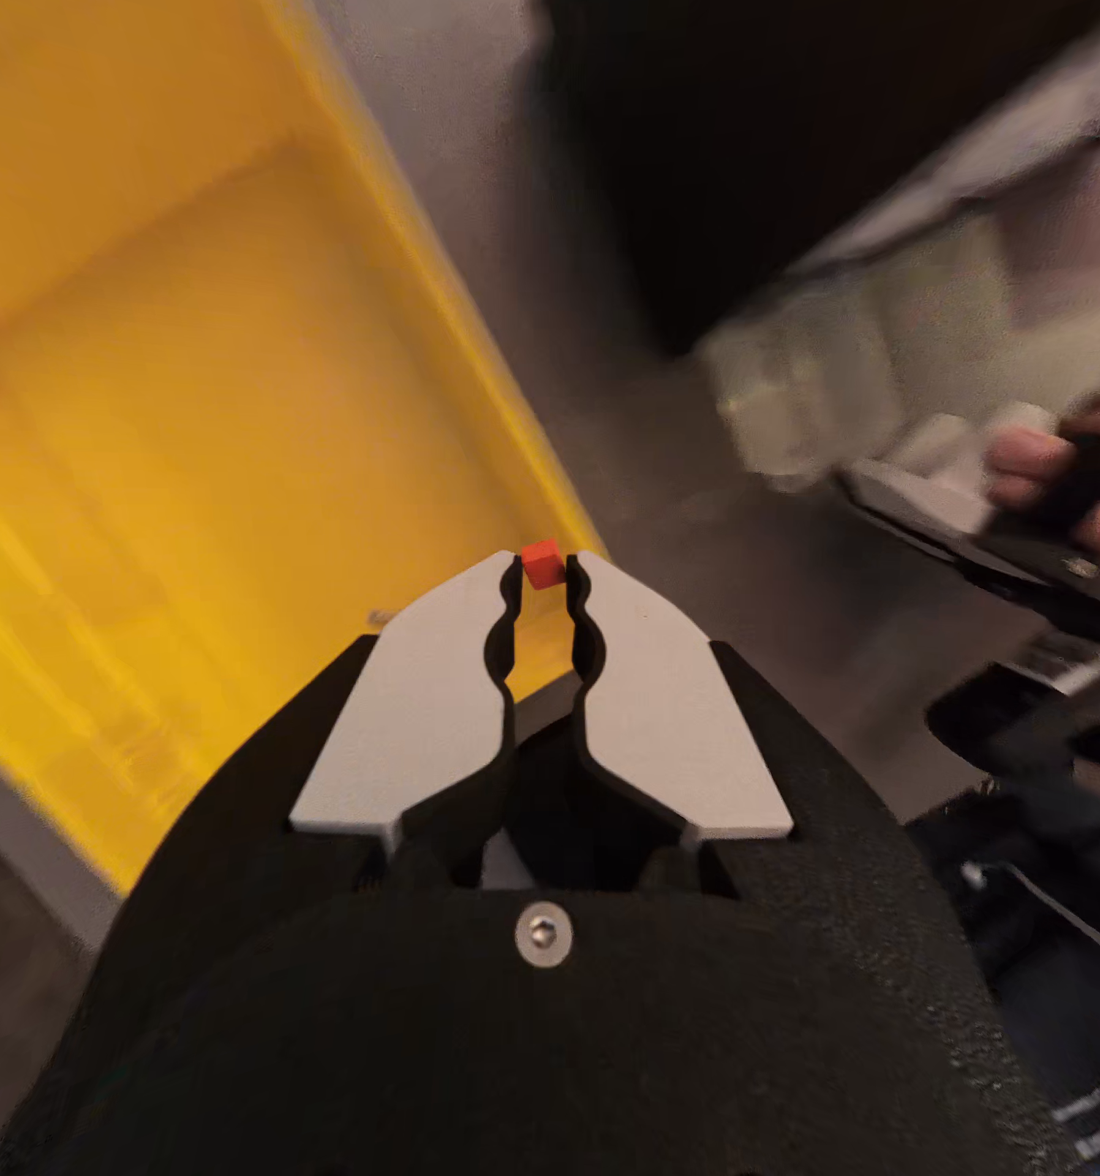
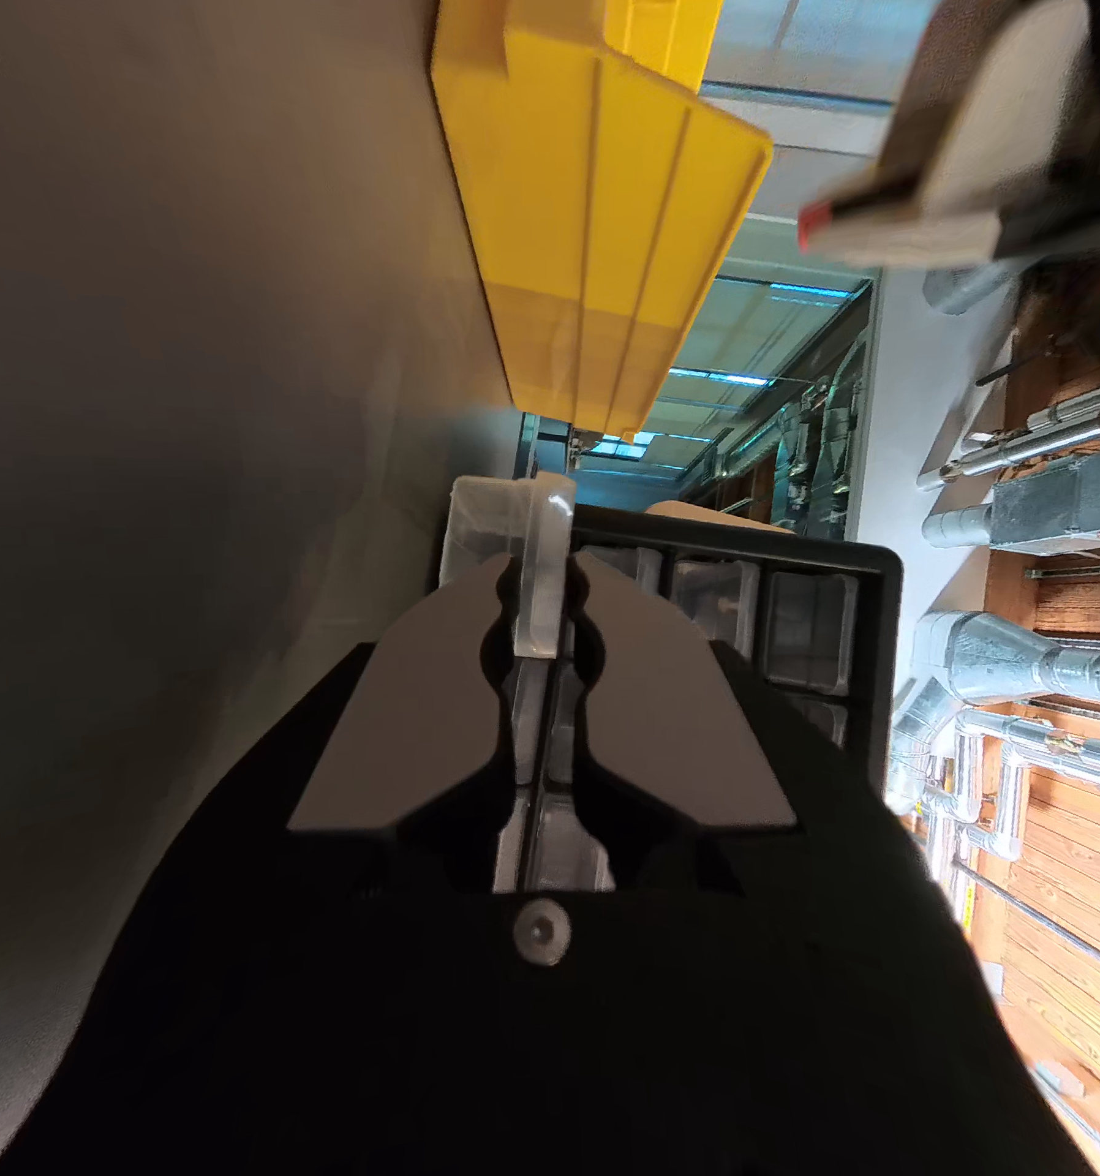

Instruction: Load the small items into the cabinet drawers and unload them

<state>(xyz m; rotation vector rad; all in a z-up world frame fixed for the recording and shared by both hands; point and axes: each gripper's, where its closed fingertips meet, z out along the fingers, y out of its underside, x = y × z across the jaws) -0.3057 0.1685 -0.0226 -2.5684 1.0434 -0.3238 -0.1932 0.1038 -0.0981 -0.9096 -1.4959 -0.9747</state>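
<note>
While the left gripper (image 1: 542,560) pinches a small red cube (image 1: 542,563) at its very fingertips, the right gripper (image 2: 540,560) is clamped on the clear front tab of a transparent drawer (image 2: 538,573) belonging to the black cabinet (image 2: 878,636).

Progress: the cube hangs over the near rim of the yellow bin (image 1: 216,382), whose visible floor looks bare (blur hides its far parts). In my judgement the cube is either just lifted out or about to be dropped in; the frames do not settle which. The drawer stands pulled forward of the cabinet face. Its contents cannot be made out.

Clearances: grey tabletop (image 1: 694,509) lies open between bin and cabinet, giving a free lane for carrying. The bin's raised wall and the drawer's front lip are the edges to clear. With both grippers near one another, crossing paths is the likely hazard.
</note>
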